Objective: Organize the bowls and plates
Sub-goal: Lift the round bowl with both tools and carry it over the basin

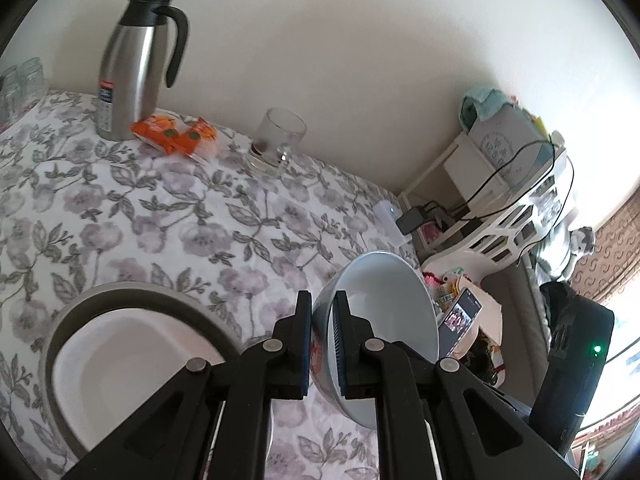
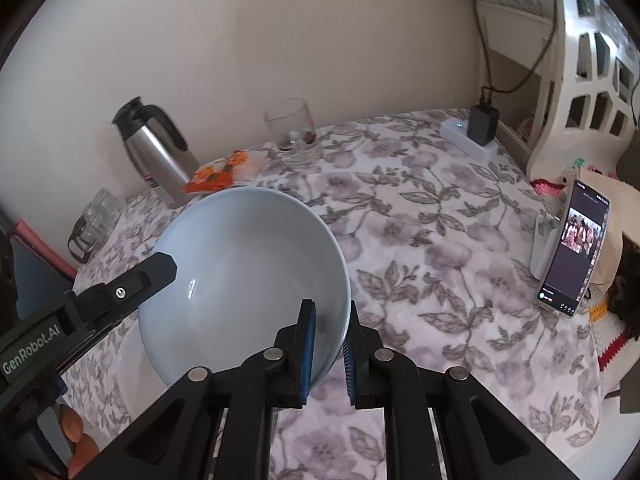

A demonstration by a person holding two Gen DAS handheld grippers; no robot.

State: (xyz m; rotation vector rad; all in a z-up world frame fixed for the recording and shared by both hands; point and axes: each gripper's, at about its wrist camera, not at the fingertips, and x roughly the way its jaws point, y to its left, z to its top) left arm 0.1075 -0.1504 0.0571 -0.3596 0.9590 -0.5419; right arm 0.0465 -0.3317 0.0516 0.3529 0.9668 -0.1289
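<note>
A pale blue bowl (image 2: 244, 276) is held above the floral tablecloth by both grippers. My right gripper (image 2: 329, 308) is shut on its near rim, one finger inside and one outside. My left gripper (image 1: 322, 300) is shut on the opposite rim of the bowl (image 1: 384, 304); its finger (image 2: 156, 272) shows at the bowl's left in the right wrist view. A white square plate (image 1: 120, 356) lies on a grey round plate (image 1: 132, 292) at the lower left of the left wrist view.
A steel thermos jug (image 1: 132, 68), an orange snack packet (image 1: 176, 134) and a glass mug (image 1: 276, 140) stand near the wall. A phone (image 2: 576, 252) leans at the table's right edge. A power strip with charger (image 2: 476, 132) and a white shelf (image 2: 580, 80) are at the far right.
</note>
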